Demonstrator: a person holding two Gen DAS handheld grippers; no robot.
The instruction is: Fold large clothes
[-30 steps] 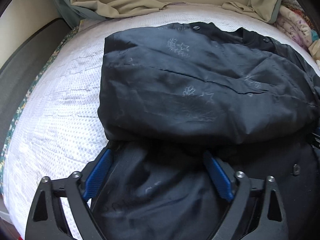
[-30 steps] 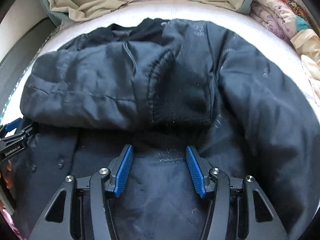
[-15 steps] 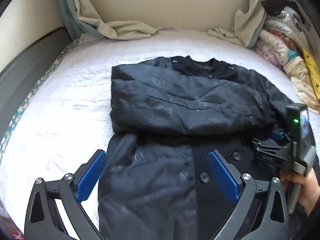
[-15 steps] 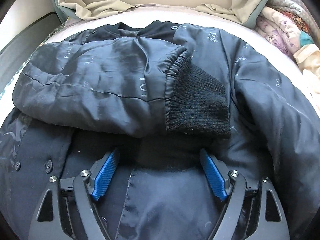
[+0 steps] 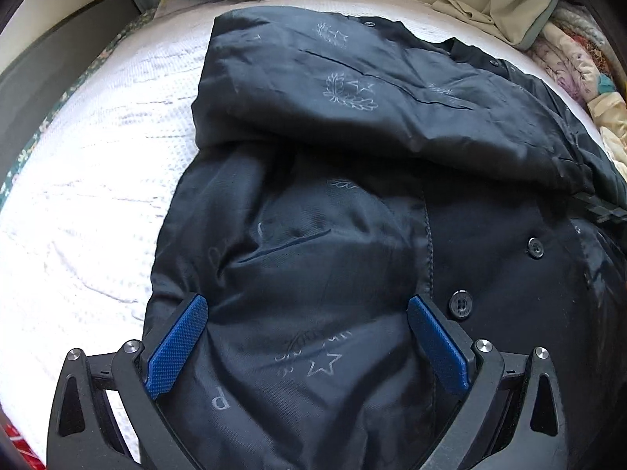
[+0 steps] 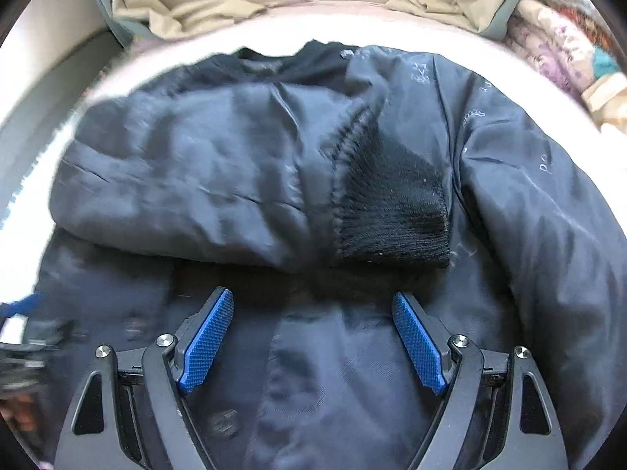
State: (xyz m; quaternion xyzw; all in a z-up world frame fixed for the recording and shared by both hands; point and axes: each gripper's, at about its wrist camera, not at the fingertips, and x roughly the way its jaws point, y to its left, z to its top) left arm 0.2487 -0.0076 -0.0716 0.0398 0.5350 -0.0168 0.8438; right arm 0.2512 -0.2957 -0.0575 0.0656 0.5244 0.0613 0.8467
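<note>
Where the white quilted bedspread (image 5: 90,180) shows at the left, a dark jacket (image 5: 313,258) lies spread on it, one sleeve (image 5: 352,105) folded across its chest, faint star and laurel prints on the satin. Left gripper (image 5: 307,346) hangs spread wide over the hem, gripping nothing; only its view shows the buttons (image 5: 461,303). Right gripper (image 6: 311,338), its jaws just opened, also holds nothing; its view alone shows the ribbed knit cuff (image 6: 392,211). Motion blur smears that view's left edge.
</note>
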